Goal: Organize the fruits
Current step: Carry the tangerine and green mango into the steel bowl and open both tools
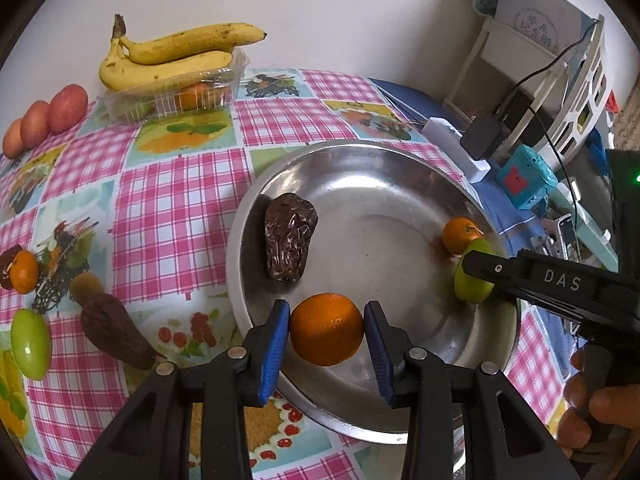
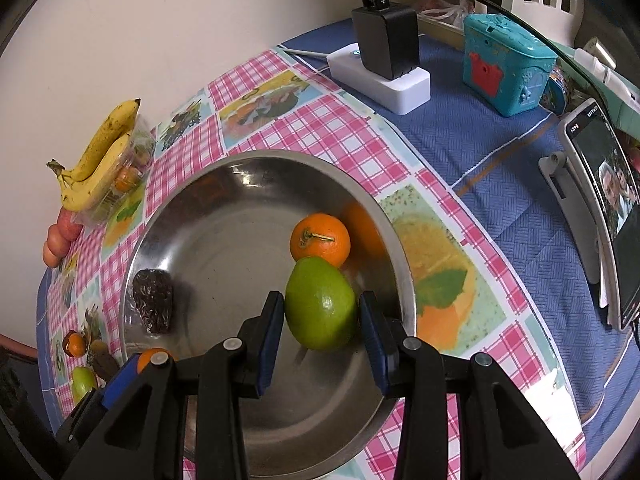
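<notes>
your left gripper (image 1: 326, 330) has the orange (image 1: 326, 329) between its blue pads, jaws narrowed to the fruit's width, low centre of the left wrist view, just over the near rim of the steel bowl (image 1: 400, 168). your right gripper (image 2: 322, 314) pinches the green fruit (image 2: 320, 304) the same way, centre of its own frame, right against a second orange (image 2: 320, 239) already lying in the bowl.

here's the risk: both fruits are round and smooth, and the bowl wall slopes. let go from this height and the orange likely rolls toward the dark wrinkled fruit (image 1: 290, 236) at the bowl's left. the green one may knock its neighbour as it drops. your two grippers also sit close over one bowl, so opening both together could clip fingers. the pad contact on the orange looks slight; i can't tell how firm it is.
</notes>
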Tool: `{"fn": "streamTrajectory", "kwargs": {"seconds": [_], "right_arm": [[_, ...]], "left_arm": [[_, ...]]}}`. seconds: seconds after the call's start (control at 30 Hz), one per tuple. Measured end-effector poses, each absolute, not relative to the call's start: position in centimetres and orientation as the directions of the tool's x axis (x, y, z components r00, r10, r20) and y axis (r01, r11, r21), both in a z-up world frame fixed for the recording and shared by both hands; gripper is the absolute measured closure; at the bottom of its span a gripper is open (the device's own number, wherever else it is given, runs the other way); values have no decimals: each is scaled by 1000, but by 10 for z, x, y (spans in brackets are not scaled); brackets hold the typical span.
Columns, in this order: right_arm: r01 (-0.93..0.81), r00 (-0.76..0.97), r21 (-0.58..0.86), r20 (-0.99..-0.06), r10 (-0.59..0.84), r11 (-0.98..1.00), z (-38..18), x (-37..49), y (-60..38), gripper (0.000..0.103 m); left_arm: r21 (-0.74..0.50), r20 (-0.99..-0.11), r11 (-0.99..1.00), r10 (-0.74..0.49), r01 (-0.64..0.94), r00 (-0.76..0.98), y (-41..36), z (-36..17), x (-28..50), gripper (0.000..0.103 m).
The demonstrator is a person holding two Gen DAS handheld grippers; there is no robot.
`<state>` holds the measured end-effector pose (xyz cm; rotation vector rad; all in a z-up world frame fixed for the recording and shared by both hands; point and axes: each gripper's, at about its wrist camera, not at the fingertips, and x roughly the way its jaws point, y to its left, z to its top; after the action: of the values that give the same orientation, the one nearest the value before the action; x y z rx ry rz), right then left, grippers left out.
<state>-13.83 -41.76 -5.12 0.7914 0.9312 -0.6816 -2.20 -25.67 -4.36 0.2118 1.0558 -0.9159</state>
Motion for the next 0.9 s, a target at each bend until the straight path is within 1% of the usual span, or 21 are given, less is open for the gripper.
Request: {"fn": "streamTrajectory", "kwargs": {"seconds": [0.03, 0.1, 0.33, 0.53, 0.63, 0.7, 0.73, 0.77, 0.8, 0.83, 0.9], "right_arm": [[793, 437, 291, -884, -167, 536, -51, -139, -418, 63], [792, 436, 289, -884, -167, 538, -52, -139, -418, 63], [790, 446, 286, -875, -187, 542, -46, -141, -416, 63], [790, 450, 282, -870, -201, 545, -38, -143, -412, 60], [788, 457, 284, -865, -208, 547, -33, -144, -408, 60], [787, 457, 280, -863, -216, 549, -28, -143, -404, 59], [789, 451, 268, -864, -225, 553, -26, -141, -402, 56], [792, 440, 251, -866, -236, 557, -25, -139, -400, 44], [796, 427, 232, -869, -248, 559, -25, -136, -397, 32], [797, 421, 223, -871, -252, 561, -25, -135, -396, 30], [794, 411, 211, -877, -249, 570, -26, -130, -393, 29]], "left_arm": [[-267, -819, 628, -547, 731, 172, -256, -44, -21, 61], [-284, -818, 627, -553, 725, 158, -255, -43, -20, 57], [-350, -802, 623, -585, 700, 120, -243, -34, -15, 53], [-374, -785, 631, -605, 679, 130, -227, -18, -12, 50], [-343, -795, 676, -578, 652, 182, -215, -12, -4, 43], [-302, -807, 717, -543, 629, 231, -206, -12, 3, 33], [-274, -818, 747, -512, 606, 262, -200, -13, 8, 30], [-250, -826, 773, -484, 583, 288, -193, -15, 14, 25], [-231, -835, 795, -458, 561, 305, -188, -17, 18, 23], [-213, -844, 815, -432, 539, 318, -180, -20, 24, 22], [-188, -854, 845, -393, 501, 342, -169, -23, 30, 19]]}}
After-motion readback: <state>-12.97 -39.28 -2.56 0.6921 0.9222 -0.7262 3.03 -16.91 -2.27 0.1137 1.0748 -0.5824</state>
